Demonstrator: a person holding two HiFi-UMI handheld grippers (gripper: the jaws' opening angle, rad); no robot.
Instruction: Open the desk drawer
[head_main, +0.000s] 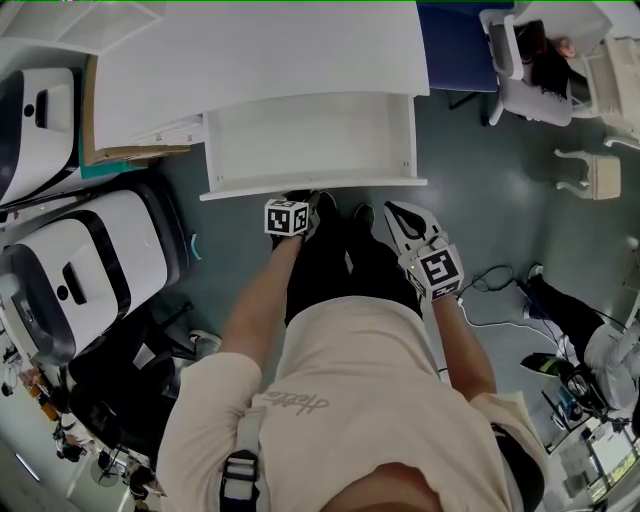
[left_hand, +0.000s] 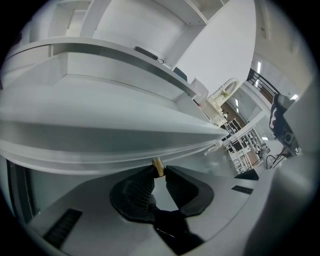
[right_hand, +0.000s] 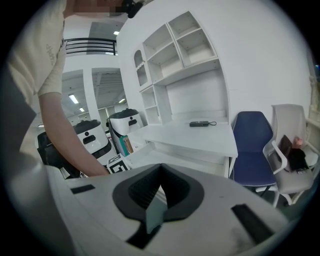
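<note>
Drawer (head_main: 310, 140) is out, standing well clear of the white desk (head_main: 260, 60) in the head view, its front panel toward the person's legs. Left gripper (left_hand: 160, 171) is right at that front panel: its dark jaws are clamped on a small tan knob (left_hand: 157, 164) under the panel's lower edge, one pad on each side of it. From above, its marker cube (head_main: 287, 217) sits just below the middle of the drawer front.

Right gripper (right_hand: 160, 169) is off to the side, near the drawer's right corner but touching nothing. Its own view shows the jaws together, tips meeting with nothing between them, aimed across at the desk and the shelves (right_hand: 175, 45) above it. A small dark device (right_hand: 200, 123) lies on the desktop there.

A blue chair (right_hand: 252, 145) stands beside the desk on the right, with a white chair (right_hand: 292, 150) next to it. On the left of the head view, two white machines (head_main: 80, 270) stand on the floor.
</note>
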